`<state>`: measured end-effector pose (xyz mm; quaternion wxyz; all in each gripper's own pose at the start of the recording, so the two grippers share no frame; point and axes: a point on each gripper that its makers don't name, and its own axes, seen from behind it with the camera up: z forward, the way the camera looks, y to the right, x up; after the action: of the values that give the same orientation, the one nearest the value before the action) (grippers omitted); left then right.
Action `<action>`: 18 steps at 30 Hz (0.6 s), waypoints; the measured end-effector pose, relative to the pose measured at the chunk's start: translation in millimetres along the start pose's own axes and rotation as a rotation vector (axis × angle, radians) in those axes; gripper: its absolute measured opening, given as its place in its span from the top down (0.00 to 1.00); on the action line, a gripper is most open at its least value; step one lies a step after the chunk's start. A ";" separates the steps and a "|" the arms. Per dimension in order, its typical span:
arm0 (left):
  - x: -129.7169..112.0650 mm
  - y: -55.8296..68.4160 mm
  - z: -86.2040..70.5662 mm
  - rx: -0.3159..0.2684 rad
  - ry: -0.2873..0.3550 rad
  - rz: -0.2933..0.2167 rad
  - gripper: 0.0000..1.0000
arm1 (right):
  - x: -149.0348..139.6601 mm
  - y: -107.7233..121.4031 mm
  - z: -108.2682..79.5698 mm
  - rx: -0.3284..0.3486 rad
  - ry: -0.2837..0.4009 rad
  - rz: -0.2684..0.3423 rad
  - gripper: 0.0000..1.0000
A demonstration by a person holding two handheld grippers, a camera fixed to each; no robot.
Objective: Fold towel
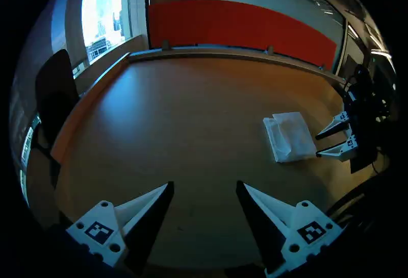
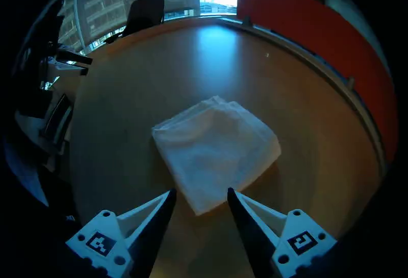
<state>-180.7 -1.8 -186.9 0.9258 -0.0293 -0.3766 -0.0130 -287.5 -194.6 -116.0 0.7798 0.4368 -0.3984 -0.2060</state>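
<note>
- While the left claw (image 1: 204,183) hangs over bare table (image 1: 168,109) in the left gripper view, its fingers stand well apart with nothing between them. The towel (image 1: 289,136) lies well away toward the right of the picture, a small folded white stack flat on the wood.
- From that far off, the left claw cannot pin a layer. If another fold is wanted and one claw works alone, I judge the stack may slide on the smooth table rather than bend.
- Also in this view, the right claw (image 1: 317,146) is just beside the towel's edge, fingers parted and empty, pointing at it. A push along the table from there could shove the stack or rumple its edge instead of getting under it.
- In the right gripper view, the right claw (image 2: 201,191) is open and grips nothing. The towel (image 2: 217,150) lies just ahead of the fingertips on the table (image 2: 153,74), with one corner pointing into the gap between them.
- Several layers show along the stack's edges. Closing on that corner may catch the top layer alone, and a lift would then likely peel the folds open.
- Closing on every layer and pulling could drag the whole bundle, since nothing holds its far side.
- Whether these fingertips touch the table or hover above it I cannot tell. Coming in too high would miss the cloth, and too low would scrape the wood and stall the move.
</note>
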 end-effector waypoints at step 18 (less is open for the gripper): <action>-1.7 0.0 0.8 -0.001 -0.003 0.006 0.10 | -31.1 -0.8 7.6 -0.040 -0.049 0.050 0.54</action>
<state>-182.5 -1.8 -187.5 0.9253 -0.0309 -0.3778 -0.0107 -312.2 -178.1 -128.1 0.7832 0.4060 -0.4240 -0.2049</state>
